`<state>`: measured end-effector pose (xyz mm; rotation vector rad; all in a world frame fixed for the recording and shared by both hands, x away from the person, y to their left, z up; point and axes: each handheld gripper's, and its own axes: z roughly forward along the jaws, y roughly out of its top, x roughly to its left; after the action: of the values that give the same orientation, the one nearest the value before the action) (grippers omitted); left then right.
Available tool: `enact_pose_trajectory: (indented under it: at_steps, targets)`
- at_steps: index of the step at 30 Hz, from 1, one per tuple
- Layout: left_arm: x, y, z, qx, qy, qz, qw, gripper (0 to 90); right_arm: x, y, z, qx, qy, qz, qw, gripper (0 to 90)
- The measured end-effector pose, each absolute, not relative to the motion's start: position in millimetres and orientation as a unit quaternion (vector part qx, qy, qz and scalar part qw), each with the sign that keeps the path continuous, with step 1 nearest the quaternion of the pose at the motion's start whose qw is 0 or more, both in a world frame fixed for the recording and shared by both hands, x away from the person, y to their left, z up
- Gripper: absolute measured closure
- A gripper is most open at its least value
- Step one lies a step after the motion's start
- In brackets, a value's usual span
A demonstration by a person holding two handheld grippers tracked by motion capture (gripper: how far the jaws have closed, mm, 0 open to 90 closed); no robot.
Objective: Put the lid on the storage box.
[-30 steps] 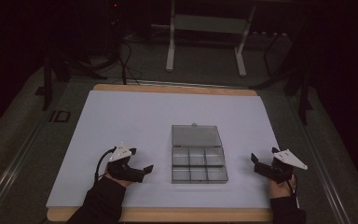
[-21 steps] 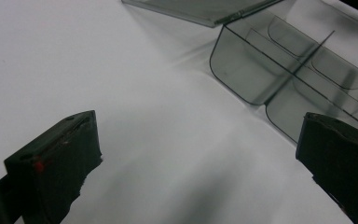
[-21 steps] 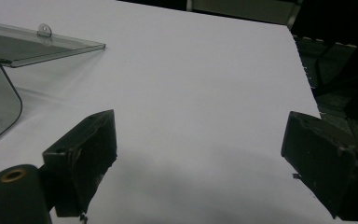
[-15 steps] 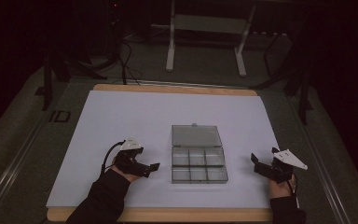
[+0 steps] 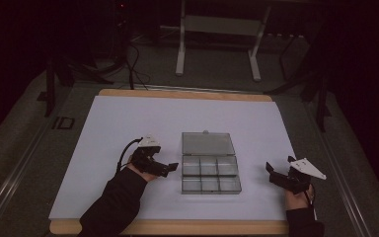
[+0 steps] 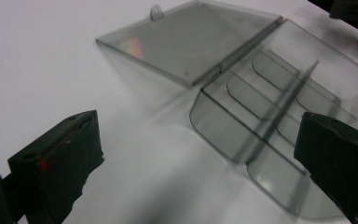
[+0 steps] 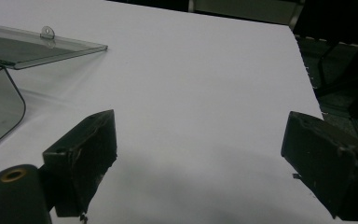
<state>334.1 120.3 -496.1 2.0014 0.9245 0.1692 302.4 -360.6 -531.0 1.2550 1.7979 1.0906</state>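
The clear compartment box [image 5: 209, 168] lies open near the table's front edge. The left gripper [image 5: 170, 168], jaws wide and empty, should approach its left wall squarely; the right gripper [image 5: 272, 174] waits wide, empty.

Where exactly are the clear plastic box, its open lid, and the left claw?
clear plastic box [image 5: 210, 176], high view, centre divider of the compartments.
open lid [image 6: 186, 42], left gripper view, middle of the flat panel.
left claw [image 5: 172, 168], high view, between its tips.

The high view looks down from above; both gripper views (low, close) share the clear box [image 5: 209, 168] with it.
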Motion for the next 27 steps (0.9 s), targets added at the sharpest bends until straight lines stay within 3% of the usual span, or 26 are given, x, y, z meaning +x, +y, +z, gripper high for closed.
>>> enact_pose_trajectory:
  at_steps: [13,27]
  targets:
    - [367.7,93.2,-482.1,0.802,0.381,0.071,0.455,10.1,302.3,-361.0,-531.0,0.481,0.691,0.421,0.339,10.2]
    - [394.5,79.7,-484.3,0.781,0.444,0.061,0.436,16.2,302.3,-360.7,-531.1,0.480,0.692,0.420,0.338,10.2]
